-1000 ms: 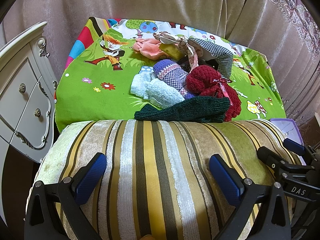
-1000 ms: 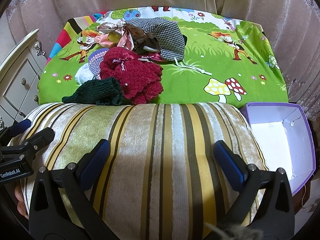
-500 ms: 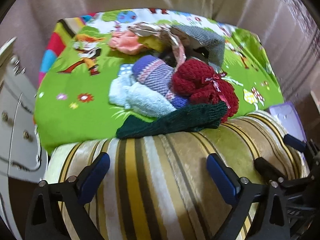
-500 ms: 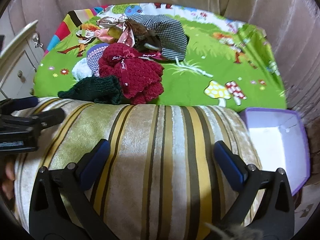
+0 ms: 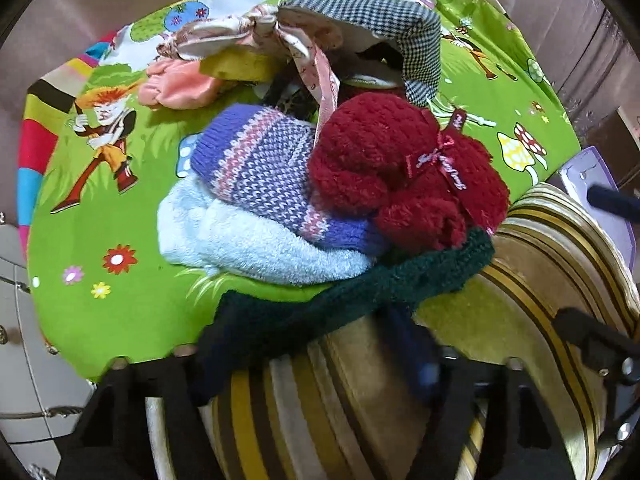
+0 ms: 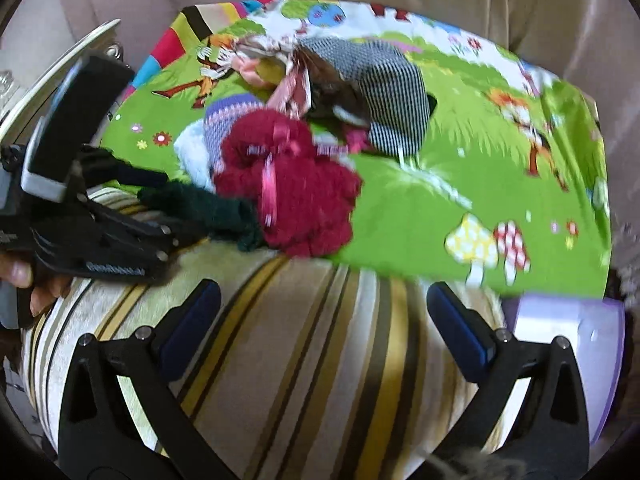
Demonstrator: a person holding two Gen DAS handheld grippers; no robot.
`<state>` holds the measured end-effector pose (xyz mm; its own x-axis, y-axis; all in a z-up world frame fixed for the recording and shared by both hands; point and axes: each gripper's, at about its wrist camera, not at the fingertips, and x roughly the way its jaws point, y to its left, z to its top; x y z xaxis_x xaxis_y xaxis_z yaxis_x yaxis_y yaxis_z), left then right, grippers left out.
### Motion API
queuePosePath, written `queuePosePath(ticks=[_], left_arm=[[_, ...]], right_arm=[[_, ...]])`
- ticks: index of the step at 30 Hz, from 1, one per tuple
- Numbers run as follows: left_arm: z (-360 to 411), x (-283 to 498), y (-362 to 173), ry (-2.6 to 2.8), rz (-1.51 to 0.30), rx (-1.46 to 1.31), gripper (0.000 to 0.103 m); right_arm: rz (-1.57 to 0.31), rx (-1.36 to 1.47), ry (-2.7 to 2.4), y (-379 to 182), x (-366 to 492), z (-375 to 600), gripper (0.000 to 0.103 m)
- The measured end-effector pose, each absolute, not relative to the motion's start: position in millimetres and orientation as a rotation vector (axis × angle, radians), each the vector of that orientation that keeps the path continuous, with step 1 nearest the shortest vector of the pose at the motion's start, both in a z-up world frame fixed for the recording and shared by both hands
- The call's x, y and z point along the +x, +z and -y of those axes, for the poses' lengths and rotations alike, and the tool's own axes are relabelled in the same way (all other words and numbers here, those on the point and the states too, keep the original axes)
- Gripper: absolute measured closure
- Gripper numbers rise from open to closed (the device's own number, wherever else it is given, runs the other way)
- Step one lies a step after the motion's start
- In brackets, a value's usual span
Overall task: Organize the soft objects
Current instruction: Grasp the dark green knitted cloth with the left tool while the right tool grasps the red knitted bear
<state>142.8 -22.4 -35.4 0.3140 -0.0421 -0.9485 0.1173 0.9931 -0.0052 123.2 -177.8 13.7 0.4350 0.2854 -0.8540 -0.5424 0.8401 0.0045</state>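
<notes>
Left hand-held gripper (image 5: 308, 356) advanced, jaws around one dark green knit (image 5: 352, 300), grip unclear; right hand-held gripper (image 6: 324, 312) released.

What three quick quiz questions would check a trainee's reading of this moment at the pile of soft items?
1. True or false: the right gripper is open and empty.
2. Which garment lies at the left gripper's fingertips?
3. Fill in: in the right wrist view, the purple box sits to the ___ of the striped cushion.
Key: 1 true; 2 the dark green knit; 3 right.
</notes>
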Motion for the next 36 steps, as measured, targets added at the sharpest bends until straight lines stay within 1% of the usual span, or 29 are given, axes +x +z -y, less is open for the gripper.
queuePosePath(ticks=[1, 3, 5, 6, 9, 13, 15, 19, 20, 21, 22, 23, 24, 25, 27, 29, 36], left_arm=[[21.9, 141.1, -36.9, -0.113, -1.249, 0.061, 0.056], [19.8, 135.2, -35.9, -0.118, -1.23, 0.049, 0.072], [16.0, 126.5, -31.1, -0.116, -1.202, 0.028, 0.081], [12.4, 122.2, -28.3, -0.117, -1.187, 0.007, 0.084], [-2.6, 112.7, -24.2, -0.127, -1.15, -0.08, 0.087], [-11.2, 103.6, -20.7, -0.149, -1.124, -0.116, 0.087], [-10.5, 100.2, -17.3, -0.142, -1.106, -0.107, 0.092], [-12.4, 94.3, -11.6, -0.144, -1.07, -0.15, 0.092], [-13.0, 93.5, -9.9, -0.148, -1.063, -0.167, 0.092], [-14.9, 90.1, -8.3, -0.151, -1.054, -0.183, 0.092], [-16.6, 87.3, -6.7, -0.154, -1.045, -0.197, 0.092], [-17.7, 84.2, -4.8, -0.154, -1.036, -0.208, 0.092], [-17.7, 82.6, -3.1, -0.152, -1.03, -0.217, 0.092], [-18.3, 81.4, -1.4, -0.149, -1.024, -0.225, 0.092], [-17.5, 80.5, 3.7, -0.149, -1.006, -0.236, 0.092], [-16.4, 78.7, 9.7, -0.15, -0.989, -0.242, 0.092], [-13.5, 73.1, 28.2, -0.143, -0.946, -0.27, 0.093]], right_arm=[[-0.99, -0.299, 0.546, 14.9, 128.7, 174.2, 0.0], [-0.979, -0.323, 0.58, 15.7, 135.5, 167.9, 0.0], [-0.979, -0.341, 0.615, 14.6, 143.7, 161.5, 0.0], [-0.979, -0.339, 0.633, 13.9, 146.9, 159.0, 0.0], [-0.968, -0.352, 0.657, 11.1, 158.0, 149.9, 0.0], [-0.951, -0.346, 0.681, 11.4, 171.3, 140.9, 0.0], [-0.945, -0.343, 0.685, 11.0, 180.0, 134.7, 0.0], [-0.958, -0.326, 0.708, 5.8, 193.8, 121.9, 0.001], [-0.964, -0.33, 0.721, 4.0, 195.1, 118.9, 0.005], [-0.972, -0.335, 0.731, 1.8, 196.4, 115.2, 0.014], [-0.985, -0.338, 0.738, -1.4, 198.1, 112.7, 0.021], [-0.998, -0.336, 0.737, -4.2, 200.3, 111.3, 0.036], [-1.009, -0.333, 0.736, -6.4, 201.9, 110.5, 0.047], [-1.02, -0.323, 0.748, -8.1, 202.5, 110.6, 0.049], [-1.01, -0.314, 0.763, -6.6, 198.9, 112.6, 0.057], [-0.996, -0.307, 0.773, -3.1, 195.1, 115.8, 0.06], [-0.97, -0.222, 0.773, 10.2, 192.2, 143.5, 0.064]])
